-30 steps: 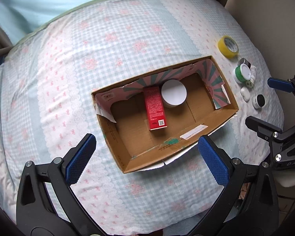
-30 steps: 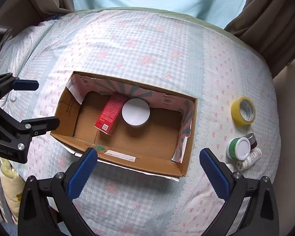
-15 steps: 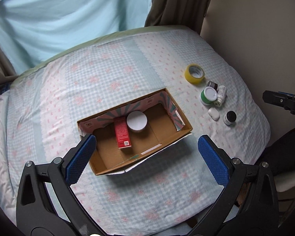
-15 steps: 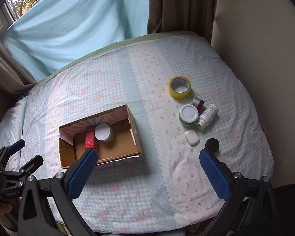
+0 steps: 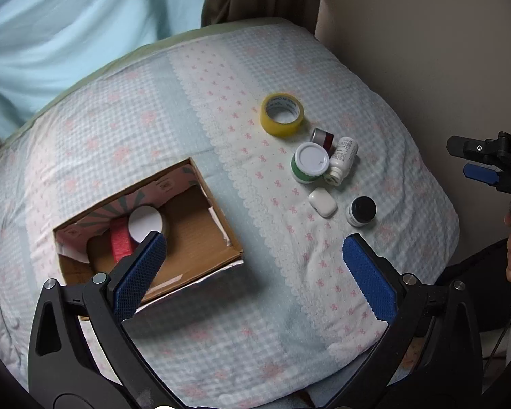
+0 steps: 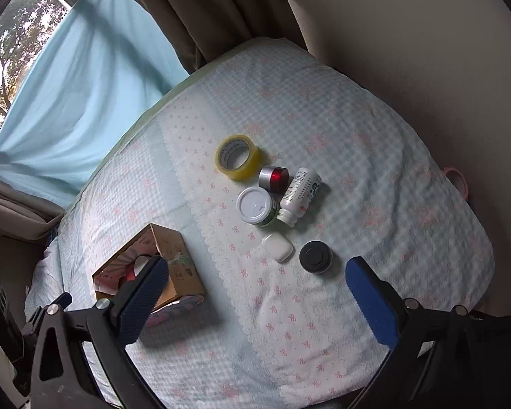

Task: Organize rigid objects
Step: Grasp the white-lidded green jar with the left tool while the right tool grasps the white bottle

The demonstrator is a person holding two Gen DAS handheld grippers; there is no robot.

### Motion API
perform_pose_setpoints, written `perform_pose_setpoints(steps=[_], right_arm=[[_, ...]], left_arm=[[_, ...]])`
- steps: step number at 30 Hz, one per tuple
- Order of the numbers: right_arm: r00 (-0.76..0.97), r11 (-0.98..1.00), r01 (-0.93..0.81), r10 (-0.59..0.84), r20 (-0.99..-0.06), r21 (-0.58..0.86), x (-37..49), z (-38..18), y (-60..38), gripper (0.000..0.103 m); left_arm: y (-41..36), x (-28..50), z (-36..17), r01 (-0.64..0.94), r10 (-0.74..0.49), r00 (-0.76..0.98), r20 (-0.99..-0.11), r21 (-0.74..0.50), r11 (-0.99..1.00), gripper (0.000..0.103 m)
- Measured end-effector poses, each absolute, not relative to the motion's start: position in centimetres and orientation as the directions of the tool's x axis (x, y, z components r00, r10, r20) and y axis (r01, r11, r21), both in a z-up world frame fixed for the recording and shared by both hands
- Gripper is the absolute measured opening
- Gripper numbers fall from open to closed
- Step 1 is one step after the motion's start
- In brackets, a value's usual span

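Observation:
An open cardboard box (image 5: 201,238) (image 6: 173,252) lies on the checked bedspread and holds a red carton (image 5: 121,240) and a white-lidded jar (image 5: 145,223). To its right lie a yellow tape roll (image 5: 282,114) (image 6: 237,161), a green jar with a white lid (image 5: 309,162) (image 6: 255,205), a white bottle on its side (image 5: 342,160) (image 6: 298,195), a small red and silver cap (image 5: 322,137) (image 6: 274,178), a white case (image 5: 322,202) (image 6: 277,246) and a black-lidded jar (image 5: 361,210) (image 6: 315,257). My left gripper (image 5: 252,274) and right gripper (image 6: 255,298) are open, empty and above the bed.
A beige wall (image 6: 408,51) stands close along the bed's right side. Brown curtains (image 6: 204,6) and a light blue curtain (image 6: 85,78) hang at the far end. The right gripper (image 5: 487,167) shows at the right edge of the left wrist view.
Both grippers have swung right, away from above the box; the loose items now lie in front of them. Both stay open and empty.

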State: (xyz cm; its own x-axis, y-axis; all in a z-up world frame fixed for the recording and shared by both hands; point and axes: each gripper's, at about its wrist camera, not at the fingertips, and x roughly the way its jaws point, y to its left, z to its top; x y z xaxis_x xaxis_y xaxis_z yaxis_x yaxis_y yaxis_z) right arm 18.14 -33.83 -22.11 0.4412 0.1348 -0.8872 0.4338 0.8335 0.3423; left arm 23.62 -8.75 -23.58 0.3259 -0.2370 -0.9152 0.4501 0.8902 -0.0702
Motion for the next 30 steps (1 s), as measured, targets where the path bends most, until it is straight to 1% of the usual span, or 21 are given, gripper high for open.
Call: perform_pose_setpoints(steps=[3, 8, 11, 14, 16, 17, 21, 25, 28, 30], right_arm=[[0.422, 0.791, 0.479, 0.173, -0.890, 0.381, 19.3, -25.0, -37.4, 0.103], [0.423, 0.708, 0.552, 0.217, -0.880, 0.440, 21.6, -30.0, -41.3, 0.103], [0.430, 0.660, 0.583, 0.244, -0.869, 0.474, 23.4, -33.5, -42.4, 0.096], [0.438, 0.607, 0.615, 0.267, -0.859, 0.502, 24.9, -37.1, -42.9, 0.095], [0.440, 0.578, 0.631, 0.283, -0.852, 0.518, 25.9, -39.3, -43.0, 0.089], [0.439, 0.564, 0.636, 0.297, -0.848, 0.527, 26.3, -40.5, -43.0, 0.084], [0.415, 0.560, 0.639, 0.326, -0.849, 0.527, 28.0, -43.8, -42.2, 0.075], [0.403, 0.569, 0.635, 0.333, -0.852, 0.523, 29.1, -45.9, -41.2, 0.074], [0.387, 0.575, 0.641, 0.331, -0.861, 0.509, 29.9, -46.7, -40.9, 0.066], [0.391, 0.563, 0.644, 0.339, -0.856, 0.518, 30.2, -47.1, -40.8, 0.063]], left_arm=[[-12.3, 25.1, -26.3, 0.485, -0.227, 0.292, -0.929, -0.061, 0.872, 0.103], [-18.1, 28.6, -32.4, 0.582, -0.231, 0.254, -0.939, -0.042, 0.812, 0.103], [-20.8, 30.8, -36.7, 0.636, -0.229, 0.233, -0.945, -0.030, 0.772, 0.103], [-22.9, 32.6, -40.4, 0.684, -0.225, 0.216, -0.950, -0.017, 0.729, 0.103], [-23.7, 33.3, -42.3, 0.711, -0.220, 0.208, -0.953, -0.007, 0.704, 0.103], [-24.2, 33.7, -43.2, 0.721, -0.218, 0.203, -0.955, -0.005, 0.693, 0.103], [-25.5, 34.8, -45.7, 0.754, -0.216, 0.194, -0.957, 0.004, 0.657, 0.103], [-26.5, 35.4, -47.2, 0.784, -0.214, 0.188, -0.959, 0.015, 0.621, 0.103], [-27.0, 35.7, -47.9, 0.799, -0.221, 0.180, -0.959, 0.012, 0.601, 0.102], [-27.4, 35.9, -48.2, 0.807, -0.225, 0.175, -0.959, 0.008, 0.590, 0.100]])
